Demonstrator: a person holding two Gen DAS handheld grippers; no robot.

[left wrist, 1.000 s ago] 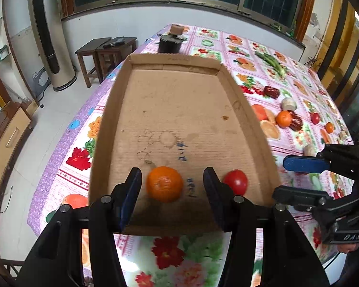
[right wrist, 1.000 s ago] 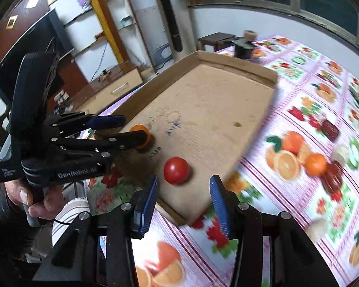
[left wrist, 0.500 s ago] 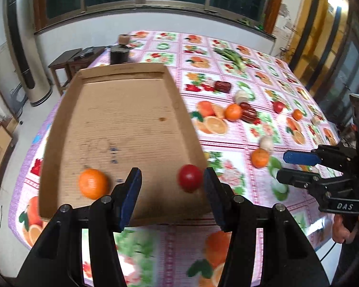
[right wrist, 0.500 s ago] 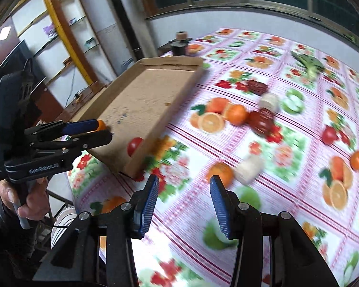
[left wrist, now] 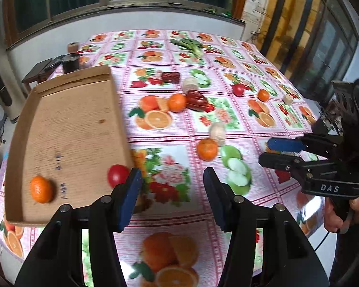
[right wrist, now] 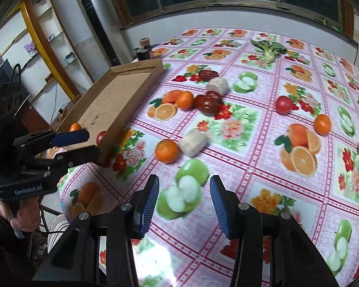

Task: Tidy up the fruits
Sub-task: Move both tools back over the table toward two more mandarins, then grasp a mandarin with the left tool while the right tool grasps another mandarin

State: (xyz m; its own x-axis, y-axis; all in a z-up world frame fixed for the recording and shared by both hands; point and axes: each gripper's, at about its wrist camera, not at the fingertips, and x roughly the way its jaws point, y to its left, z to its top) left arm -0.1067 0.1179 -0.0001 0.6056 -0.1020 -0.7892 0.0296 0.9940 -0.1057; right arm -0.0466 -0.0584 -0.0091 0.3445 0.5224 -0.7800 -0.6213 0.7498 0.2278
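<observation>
A shallow cardboard tray (left wrist: 67, 129) (right wrist: 122, 95) lies at the table's left and holds an orange (left wrist: 41, 189) and a red tomato (left wrist: 117, 175). On the fruit-print cloth lie a near orange (left wrist: 207, 149) (right wrist: 167, 150), a farther orange (right wrist: 185, 100), another tomato (right wrist: 284, 104) and a small orange (right wrist: 322, 124). My left gripper (left wrist: 171, 191) (right wrist: 83, 144) hangs open and empty just right of the tray's near corner. My right gripper (right wrist: 184, 205) (left wrist: 268, 151) is open and empty above the cloth, a little short of the near orange.
Among the fruit lie white lumps (right wrist: 193, 141) (right wrist: 217, 85), dark red pieces (right wrist: 208, 101) (right wrist: 207, 74) and green vegetables (right wrist: 269, 47). A black pot (left wrist: 70, 63) stands behind the tray. A hand (left wrist: 342, 215) grips the right tool. The table's near edge runs just under both grippers.
Both grippers have swung right, off the tray and out over the cloth. The orange and tomato stay in the tray. Neither gripper's jaws have changed.
</observation>
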